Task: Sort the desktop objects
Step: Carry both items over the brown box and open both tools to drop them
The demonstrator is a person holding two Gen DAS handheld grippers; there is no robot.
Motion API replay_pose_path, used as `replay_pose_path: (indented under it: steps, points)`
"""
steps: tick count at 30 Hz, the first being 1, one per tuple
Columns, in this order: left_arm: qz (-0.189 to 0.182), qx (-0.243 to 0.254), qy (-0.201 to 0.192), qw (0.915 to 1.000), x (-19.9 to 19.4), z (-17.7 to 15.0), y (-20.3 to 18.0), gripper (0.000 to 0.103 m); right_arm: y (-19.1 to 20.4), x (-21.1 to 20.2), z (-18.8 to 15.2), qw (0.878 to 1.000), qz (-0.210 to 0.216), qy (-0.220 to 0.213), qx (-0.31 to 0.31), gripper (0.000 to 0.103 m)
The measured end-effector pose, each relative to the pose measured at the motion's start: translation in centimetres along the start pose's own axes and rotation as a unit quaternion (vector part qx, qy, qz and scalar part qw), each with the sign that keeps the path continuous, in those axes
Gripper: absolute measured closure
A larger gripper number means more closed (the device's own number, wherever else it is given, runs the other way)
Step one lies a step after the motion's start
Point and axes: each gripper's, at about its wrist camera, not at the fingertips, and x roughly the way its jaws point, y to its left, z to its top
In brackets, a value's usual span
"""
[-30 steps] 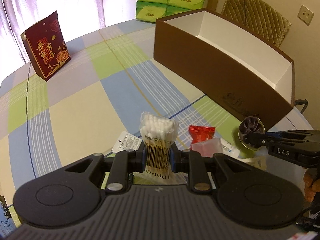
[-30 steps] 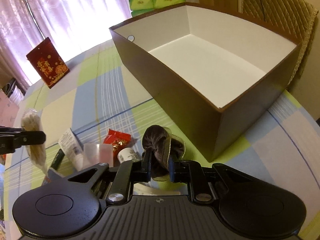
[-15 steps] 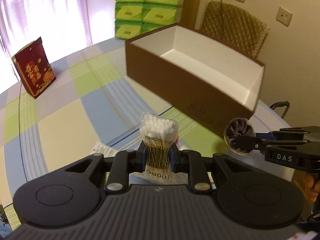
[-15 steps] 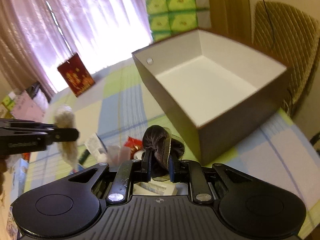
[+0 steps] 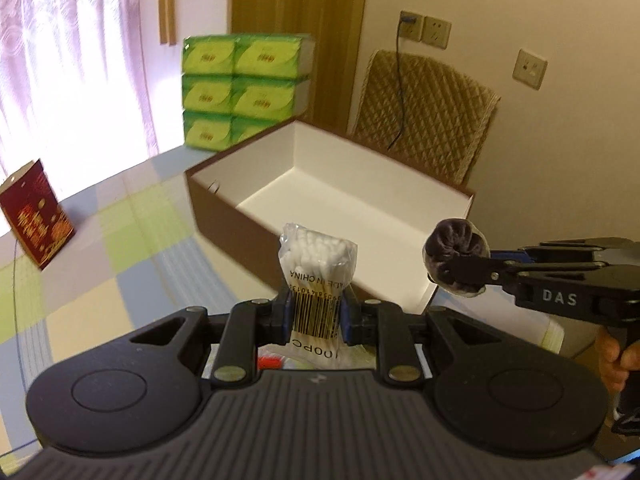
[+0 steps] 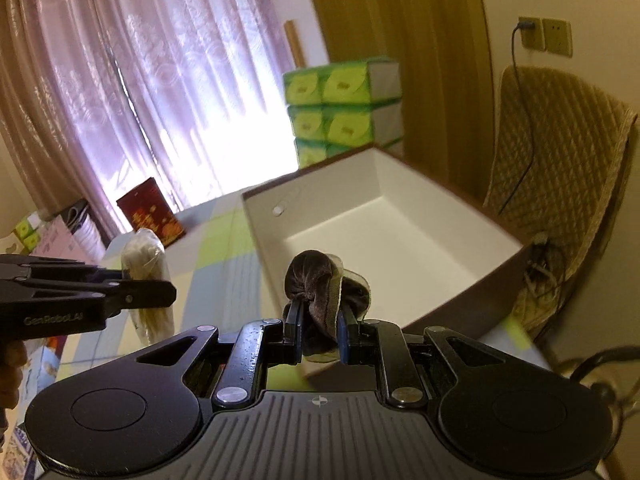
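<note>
Your left claw [image 5: 316,314] grips cotton swab bag [image 5: 316,264]; right claw [image 6: 319,334] grips dark scrunchie [image 6: 320,284]. Open box [image 5: 352,216] lies ahead, just beyond both claws, right one nearer its corner.

Tissue packs [image 5: 244,92] behind box [image 5: 224,216] on table [image 5: 120,264]

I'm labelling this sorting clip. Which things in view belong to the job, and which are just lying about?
In the job:
- pack of cotton swabs, in left gripper
- dark scrunchie, in right gripper
- open brown box

Lying about:
- green tissue packs
- red gift box
- quilted chair
</note>
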Motion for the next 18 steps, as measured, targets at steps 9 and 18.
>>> replay_pose_path:
  steps: [9, 18]
  points:
    - [-0.013, -0.011, -0.01, 0.9998, 3.3, 3.5, -3.8, 0.085, -4.4, 0.3, 3.0, 1.0, 0.006, -0.007, -0.026, 0.09]
    - [-0.002, -0.033, 0.003, 0.9994, 7.2, 5.5, -6.1, 0.085, -7.8, 2.6, 4.9, 0.997, 0.024, 0.015, -0.066, 0.09]
